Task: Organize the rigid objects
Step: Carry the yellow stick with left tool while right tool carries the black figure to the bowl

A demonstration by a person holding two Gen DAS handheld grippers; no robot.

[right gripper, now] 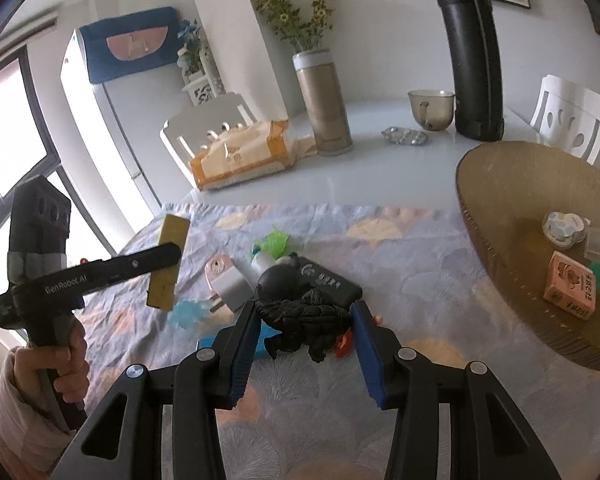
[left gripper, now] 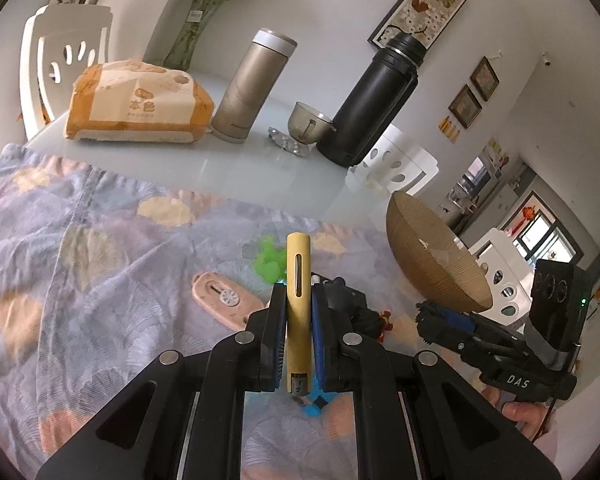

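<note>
In the left wrist view my left gripper [left gripper: 298, 294] is shut on a yellow utility knife [left gripper: 298, 264], which stands upright between the pads above the flowered cloth [left gripper: 100, 248]. In the right wrist view my right gripper [right gripper: 305, 314] is shut on a knobbly black toy figure [right gripper: 300, 310], held just above the cloth [right gripper: 400, 280]. The same view shows the left gripper [right gripper: 168, 258] at the left with the yellow knife [right gripper: 172, 228] clamped crosswise. A tan bowl [right gripper: 500, 184] stands at the right and holds a pink box [right gripper: 570, 288] and a few small items. The left wrist view shows the right gripper [left gripper: 430, 314] under the bowl's rim [left gripper: 432, 256].
On the cloth lie a white plug [right gripper: 230, 286], a black device [right gripper: 332, 280], a green toy [right gripper: 274, 240], a pink case [left gripper: 224, 300] and blue and red bits. Further back stand a tissue pack [right gripper: 240, 156], a gold flask [right gripper: 326, 108], a black flask [right gripper: 474, 52] and a glass cup [right gripper: 430, 106].
</note>
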